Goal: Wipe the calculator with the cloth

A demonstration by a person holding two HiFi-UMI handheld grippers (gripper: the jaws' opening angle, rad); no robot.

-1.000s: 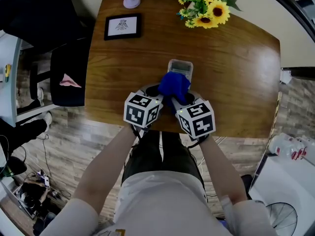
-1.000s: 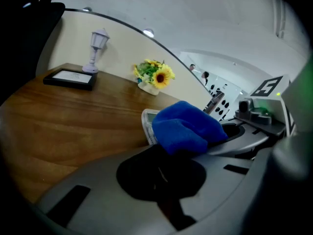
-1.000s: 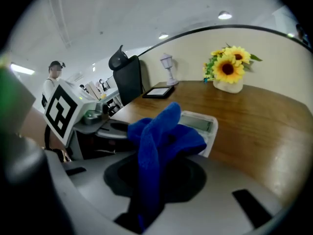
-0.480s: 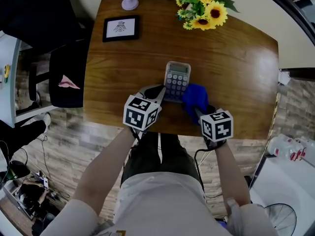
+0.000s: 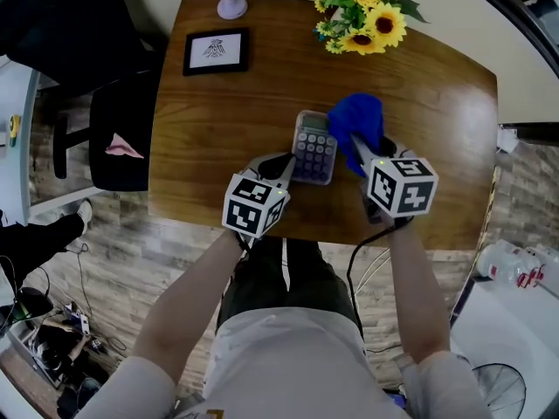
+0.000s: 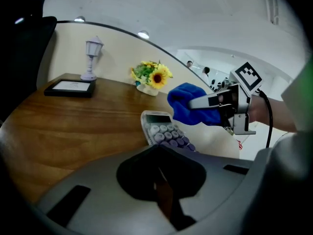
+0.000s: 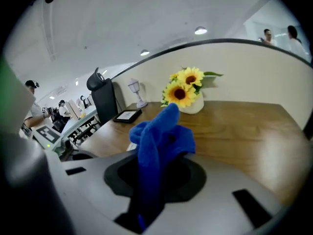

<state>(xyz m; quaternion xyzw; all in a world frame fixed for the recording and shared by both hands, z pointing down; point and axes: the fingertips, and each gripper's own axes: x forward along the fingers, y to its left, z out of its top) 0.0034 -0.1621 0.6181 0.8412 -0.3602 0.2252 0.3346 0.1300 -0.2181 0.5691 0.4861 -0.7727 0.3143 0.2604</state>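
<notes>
Head view: calculator (image 5: 314, 147) mid wooden table (image 5: 218, 120), left gripper (image 5: 284, 166) at its near-left corner, right gripper (image 5: 360, 151) just right of it.
Left gripper view: jaws together, calculator just beyond.
Right gripper view: clamped on blue cloth (image 7: 161, 136).

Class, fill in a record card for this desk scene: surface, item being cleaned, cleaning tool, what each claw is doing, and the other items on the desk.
surface: wooden table
item being cleaned: calculator, lying flat, keys up
cleaning tool: blue cloth, bunched, at the calculator's far right corner; contact cannot be told
right claw: shut on the blue cloth
left claw: jaws close together, nothing seen between them, at the calculator's near left corner
other items: sunflowers, framed picture, small lamp, all at the far edge
</notes>
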